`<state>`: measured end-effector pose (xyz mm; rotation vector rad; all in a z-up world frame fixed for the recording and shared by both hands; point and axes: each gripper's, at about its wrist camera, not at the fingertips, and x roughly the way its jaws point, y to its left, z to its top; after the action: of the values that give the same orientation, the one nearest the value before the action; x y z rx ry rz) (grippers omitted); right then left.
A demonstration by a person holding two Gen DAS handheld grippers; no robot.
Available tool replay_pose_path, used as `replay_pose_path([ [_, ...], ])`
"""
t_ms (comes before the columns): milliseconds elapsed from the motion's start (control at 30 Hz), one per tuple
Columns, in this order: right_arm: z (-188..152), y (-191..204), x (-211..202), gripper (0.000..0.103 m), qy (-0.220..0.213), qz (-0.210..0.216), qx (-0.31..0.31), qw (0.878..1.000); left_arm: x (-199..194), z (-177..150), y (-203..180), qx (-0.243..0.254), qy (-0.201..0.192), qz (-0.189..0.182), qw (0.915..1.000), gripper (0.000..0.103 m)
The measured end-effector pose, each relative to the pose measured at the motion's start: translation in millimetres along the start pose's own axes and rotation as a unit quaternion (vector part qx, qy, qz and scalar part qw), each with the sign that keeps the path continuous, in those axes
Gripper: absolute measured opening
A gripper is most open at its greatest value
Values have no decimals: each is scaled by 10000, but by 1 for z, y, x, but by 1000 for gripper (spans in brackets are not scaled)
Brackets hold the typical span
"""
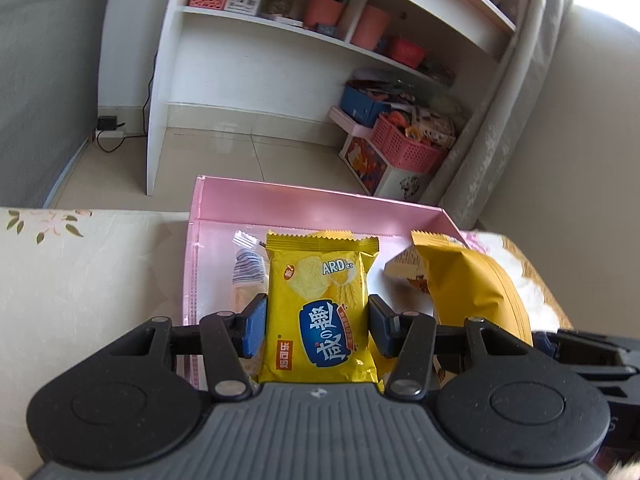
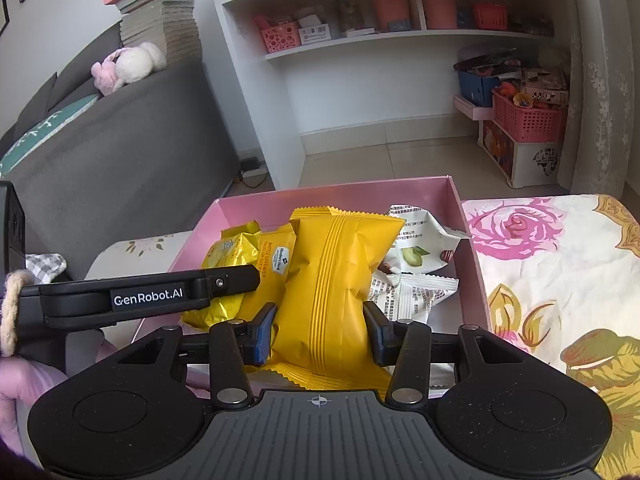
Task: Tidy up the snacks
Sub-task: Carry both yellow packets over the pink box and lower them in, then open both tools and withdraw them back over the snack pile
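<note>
My left gripper [image 1: 317, 322] is shut on a yellow cracker packet [image 1: 320, 300] with a blue label, held over the pink box [image 1: 320, 208]. My right gripper [image 2: 320, 330] is shut on a plain orange-yellow snack bag [image 2: 332, 280], also over the pink box [image 2: 468, 264]. That bag shows at the right of the left wrist view [image 1: 468, 284]. The left gripper's body [image 2: 140, 298] crosses the right wrist view. Inside the box lie a striped clear packet [image 1: 248, 268], white printed packets [image 2: 416, 272] and gold-yellow packets [image 2: 236, 248].
The box sits on a floral cloth [image 2: 560, 264] over a table. Beyond are a white shelf unit [image 1: 280, 40] with pink bins, a red basket on boxes [image 2: 524, 120], a grey sofa [image 2: 120, 152] and a curtain [image 1: 512, 100].
</note>
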<state>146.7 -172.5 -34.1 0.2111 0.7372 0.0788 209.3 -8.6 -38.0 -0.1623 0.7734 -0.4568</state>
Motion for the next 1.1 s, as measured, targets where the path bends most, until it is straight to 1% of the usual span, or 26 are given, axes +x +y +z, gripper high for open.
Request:
replay_pose_path([
  [200, 2, 0, -2, 46, -20, -24, 2, 10000, -6, 2, -3, 228, 275, -2, 9994, 49],
  [400, 4, 2, -8, 49, -98, -21, -35, 9999, -9, -2, -5, 485, 454, 33, 9978, 49],
  [467, 6, 1, -12, 58, -132, 31, -30, 9999, -9, -3, -8, 633, 516, 77, 9966, 49],
  [567, 8, -1, -21, 68, -218, 89, -10, 9997, -13, -6, -13, 815, 523, 202, 9951, 60],
  [633, 9, -3, -28, 70, -280, 51, -60, 9996, -17, -8, -16, 923, 493, 294, 9941, 69],
  [767, 10, -8, -43, 79, -352, -27, -50, 9994, -25, -10, -20, 958, 502, 360, 9935, 75],
  [833, 11, -10, -51, 82, -378, -35, -57, 9993, -33, -9, -24, 973, 464, 416, 9933, 84],
  [867, 12, -11, -56, 85, -384, -39, -50, 9992, -37, -8, -27, 995, 446, 445, 9930, 85],
  [933, 13, -14, -64, 89, -403, -35, -4, 9992, -46, -5, -30, 1033, 370, 505, 9927, 91],
  [1000, 14, -15, -73, 91, -406, -29, 46, 9992, -57, -4, -33, 1012, 306, 538, 9929, 96],
  [1100, 14, -15, -83, 91, -367, -46, 77, 9993, -66, -6, -35, 950, 296, 566, 9934, 99],
])
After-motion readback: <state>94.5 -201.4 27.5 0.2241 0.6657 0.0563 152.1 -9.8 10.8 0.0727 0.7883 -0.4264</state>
